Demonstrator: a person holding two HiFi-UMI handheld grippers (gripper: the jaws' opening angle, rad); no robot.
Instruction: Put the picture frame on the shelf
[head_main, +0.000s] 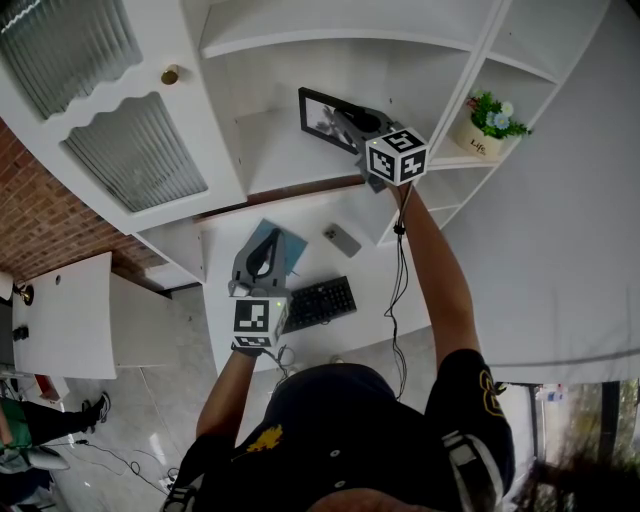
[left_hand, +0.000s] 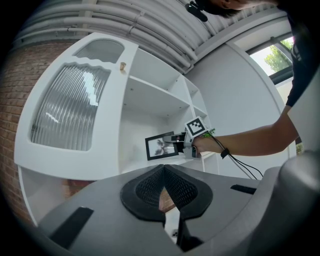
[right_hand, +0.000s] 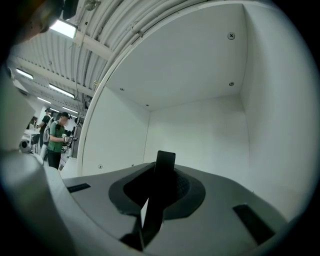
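The black picture frame (head_main: 322, 117) stands upright in the middle compartment of the white shelf (head_main: 265, 150). My right gripper (head_main: 347, 126) reaches level into that compartment and is shut on the frame's right side. In the right gripper view the frame (right_hand: 164, 167) shows edge-on between the pads, with the compartment's white back wall beyond. The left gripper view shows the frame (left_hand: 160, 146) and the right gripper (left_hand: 178, 145) from below. My left gripper (head_main: 264, 251) hangs over the desk, apart from the shelf, its pads (left_hand: 150, 189) together with nothing between them.
A potted plant (head_main: 489, 121) sits on the shelf's right compartment. On the desk below lie a keyboard (head_main: 320, 302), a phone (head_main: 342, 240) and a blue pad (head_main: 288, 246). A ribbed-glass cabinet door (head_main: 140, 150) stands open at left. A person (right_hand: 55, 140) stands far off.
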